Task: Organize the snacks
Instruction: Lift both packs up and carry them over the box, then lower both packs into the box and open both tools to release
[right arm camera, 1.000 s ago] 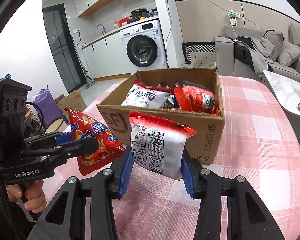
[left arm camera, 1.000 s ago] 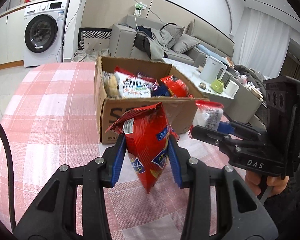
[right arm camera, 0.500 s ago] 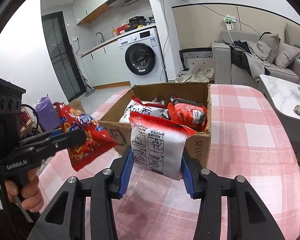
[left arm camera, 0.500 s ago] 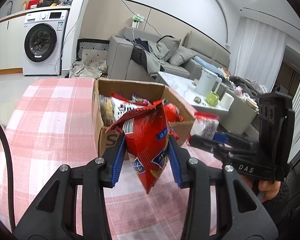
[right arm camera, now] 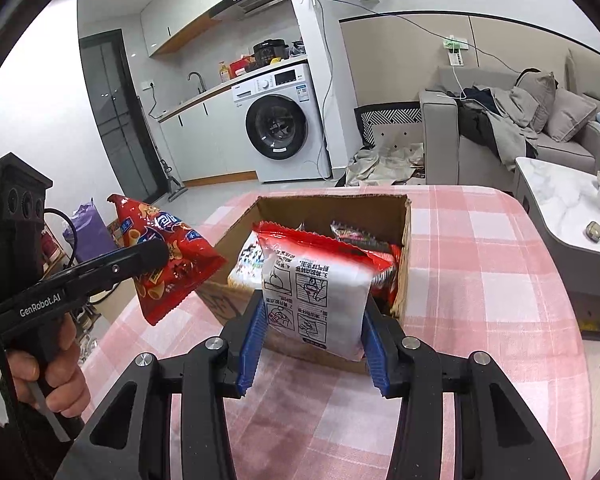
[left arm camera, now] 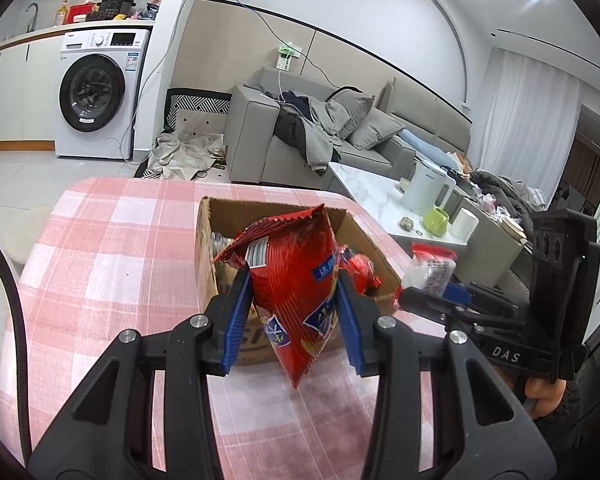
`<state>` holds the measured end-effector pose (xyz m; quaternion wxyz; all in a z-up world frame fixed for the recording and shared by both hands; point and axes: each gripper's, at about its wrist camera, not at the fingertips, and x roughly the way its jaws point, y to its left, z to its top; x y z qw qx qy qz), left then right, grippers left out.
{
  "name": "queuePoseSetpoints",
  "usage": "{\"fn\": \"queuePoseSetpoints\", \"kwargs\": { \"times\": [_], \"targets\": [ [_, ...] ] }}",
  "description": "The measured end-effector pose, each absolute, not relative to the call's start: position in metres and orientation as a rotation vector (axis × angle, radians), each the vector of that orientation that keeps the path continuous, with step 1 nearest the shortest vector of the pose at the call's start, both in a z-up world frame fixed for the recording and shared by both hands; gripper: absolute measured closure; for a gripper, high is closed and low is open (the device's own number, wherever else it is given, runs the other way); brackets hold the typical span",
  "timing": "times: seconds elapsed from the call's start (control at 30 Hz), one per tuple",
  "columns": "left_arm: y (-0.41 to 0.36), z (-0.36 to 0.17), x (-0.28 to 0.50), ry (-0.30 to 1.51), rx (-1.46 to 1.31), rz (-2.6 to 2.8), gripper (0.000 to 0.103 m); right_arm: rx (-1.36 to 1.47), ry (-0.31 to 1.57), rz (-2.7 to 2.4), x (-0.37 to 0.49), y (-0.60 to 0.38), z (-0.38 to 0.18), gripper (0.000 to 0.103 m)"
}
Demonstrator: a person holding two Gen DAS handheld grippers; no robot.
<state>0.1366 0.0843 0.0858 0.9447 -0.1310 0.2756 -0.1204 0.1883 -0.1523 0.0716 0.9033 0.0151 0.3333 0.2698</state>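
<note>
- The table (left arm camera: 100,240), under its pink checked cloth, sits lower in both wrist views than a second ago, so both hands have risen, the left one more.
- The cardboard box (right arm camera: 406,240) has dropped in frame with it. Its open top now shows from above, with packets already lying inside. It has not moved on the cloth.
- The left gripper (left arm camera: 296,316) is clamped on a red crinkled snack bag (left arm camera: 296,280), which hangs upright between its blue pads, clear of the table and in front of the box's near wall. The grip looks unchanged.
- The right gripper (right arm camera: 314,334) is closed on a white packet with a red top seam (right arm camera: 316,292), also held off the table, just short of the box's near edge.
- Each gripper shows in the other's view, and they stand side by side, apart.
- Judging by this, both packets now sit about level with the box rim or above it. The likely next step is to carry them forward over the opening and let go inside.
</note>
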Motion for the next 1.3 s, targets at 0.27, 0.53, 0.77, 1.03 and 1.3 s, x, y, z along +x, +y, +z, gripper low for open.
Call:
{"fn": "queuePoseSetpoints", "kwargs": {
  "times": [0.27, 0.53, 0.77, 1.03, 1.3],
  "targets": [
    [0.069, 0.097, 0.167, 0.572, -0.235, -0.225, 0.065, 0.027, 0.674, 0.546, 0.209, -0.149, 0.088, 0.058],
    [0.051, 0.101, 0.200, 0.593, -0.176, -0.226, 0.065, 0.041, 0.684, 0.538, 0.234, -0.146, 0.094, 0.058],
    [0.046, 0.088, 0.235, 0.617, -0.176, -0.228, 0.065, 0.038, 0.706, 0.527, 0.259, -0.140, 0.090, 0.058],
    [0.048, 0.068, 0.262, 0.646, -0.202, -0.224, 0.065, 0.023, 0.727, 0.527, 0.282, -0.125, 0.081, 0.058],
    [0.047, 0.048, 0.279, 0.658, -0.182, -0.208, 0.066, 0.016, 0.752, 0.518, 0.304, -0.116, 0.071, 0.058]
  ]
}}
